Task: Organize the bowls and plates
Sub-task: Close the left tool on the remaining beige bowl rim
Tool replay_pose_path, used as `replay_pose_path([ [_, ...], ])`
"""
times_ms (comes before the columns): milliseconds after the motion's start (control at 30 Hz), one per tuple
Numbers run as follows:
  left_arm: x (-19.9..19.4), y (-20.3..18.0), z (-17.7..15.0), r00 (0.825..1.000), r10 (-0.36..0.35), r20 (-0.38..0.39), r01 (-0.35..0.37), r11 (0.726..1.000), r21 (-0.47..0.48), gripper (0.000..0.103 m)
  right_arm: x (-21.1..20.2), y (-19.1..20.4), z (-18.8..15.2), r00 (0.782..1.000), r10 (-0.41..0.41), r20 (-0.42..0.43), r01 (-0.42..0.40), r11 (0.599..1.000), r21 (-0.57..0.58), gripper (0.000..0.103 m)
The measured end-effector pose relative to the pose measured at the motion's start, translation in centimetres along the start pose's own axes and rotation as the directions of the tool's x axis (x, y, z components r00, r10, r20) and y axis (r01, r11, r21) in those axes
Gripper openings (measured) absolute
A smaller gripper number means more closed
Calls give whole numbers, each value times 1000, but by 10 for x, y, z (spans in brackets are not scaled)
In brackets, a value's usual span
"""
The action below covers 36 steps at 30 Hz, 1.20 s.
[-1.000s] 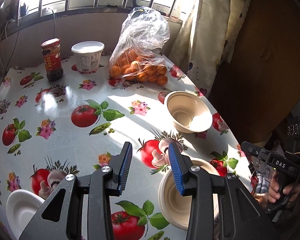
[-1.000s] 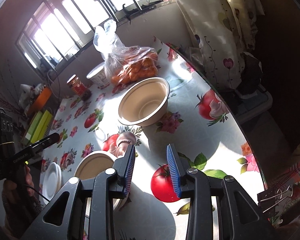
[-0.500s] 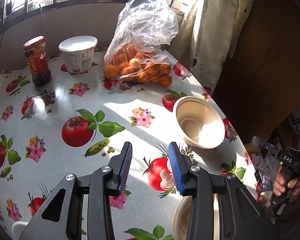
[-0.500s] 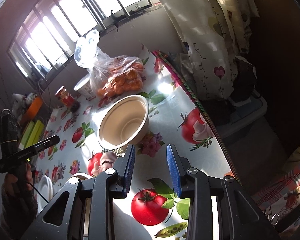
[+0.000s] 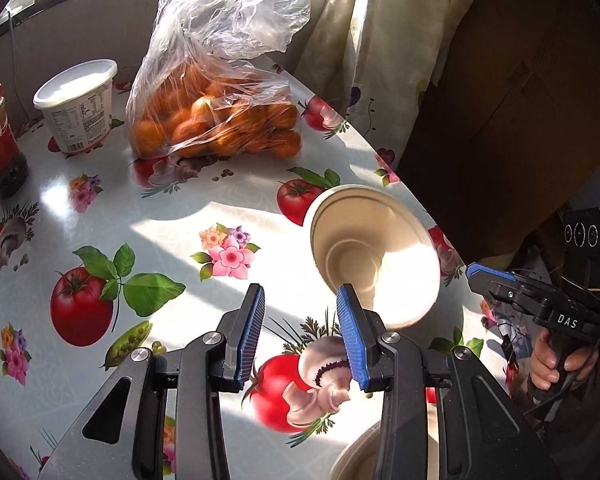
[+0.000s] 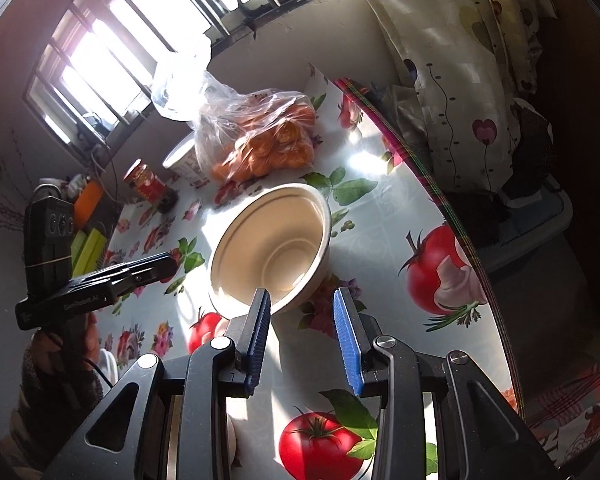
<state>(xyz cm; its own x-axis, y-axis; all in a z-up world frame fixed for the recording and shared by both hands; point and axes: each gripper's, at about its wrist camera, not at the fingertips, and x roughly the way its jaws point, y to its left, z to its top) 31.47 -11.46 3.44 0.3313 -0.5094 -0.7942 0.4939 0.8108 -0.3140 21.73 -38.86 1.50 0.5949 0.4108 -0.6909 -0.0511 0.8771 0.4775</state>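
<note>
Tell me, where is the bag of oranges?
The bag of oranges sits at the far side of the table, near the window. The white tub is left of it and the beige bowl nearer.

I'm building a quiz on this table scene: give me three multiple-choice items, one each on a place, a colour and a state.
1. Where is the bag of oranges relative to the beige bowl?
A. Behind it, toward the window
B. Inside it
C. Under the table

2. What colour are the pads of the left tool?
A. Red
B. Blue
C. Green

3. What state is the right tool in?
A. Shut on the bowl
B. Open, holding nothing
C. Shut on a plate

Key: A, the bag sits beyond the bowl; B, both pads are blue; B, tablecloth shows between its fingers.
</note>
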Motion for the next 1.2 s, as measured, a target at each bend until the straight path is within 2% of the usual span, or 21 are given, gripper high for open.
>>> replay_pose_path([
  [133, 11, -1, 5, 999, -30, -30, 30, 1000, 1, 39, 10, -1, 4, 1000, 24, -13, -24, 1000, 11, 32],
  [333, 28, -3, 8, 997, -27, -77, 28, 999, 18, 39, 27, -1, 6, 999, 35, -41, -34, 999, 14, 32],
  [567, 36, -7, 9, 995, -33, -97, 36, 999, 34, 39, 39, -2, 4, 998, 39, -59, -37, 999, 25, 32],
  [700, 40, -7, 9, 994, -27, -108, 31, 999, 37, 39, 43, -4, 4, 997, 42, -65, -40, 999, 36, 26],
  [767, 41, -6, 10, 993, -32, -110, 35, 999, 29, 33, 44, -4, 4, 997, 40, -67, -38, 998, 40, 25],
  [900, 41, -7, 9, 993, -30, -110, 34, 999, 34, 28, 45, -4, 4, 997, 41, -70, -38, 999, 39, 19],
  [1033, 45, -8, 8, 992, -31, -119, 36, 999, 33, 17, 46, -4, 3, 996, 45, -71, -42, 998, 46, 18],
  [1200, 44, -8, 8, 994, -25, -110, 29, 999, 35, 15, 47, -4, 3, 996, 41, -74, -38, 998, 47, 16],
])
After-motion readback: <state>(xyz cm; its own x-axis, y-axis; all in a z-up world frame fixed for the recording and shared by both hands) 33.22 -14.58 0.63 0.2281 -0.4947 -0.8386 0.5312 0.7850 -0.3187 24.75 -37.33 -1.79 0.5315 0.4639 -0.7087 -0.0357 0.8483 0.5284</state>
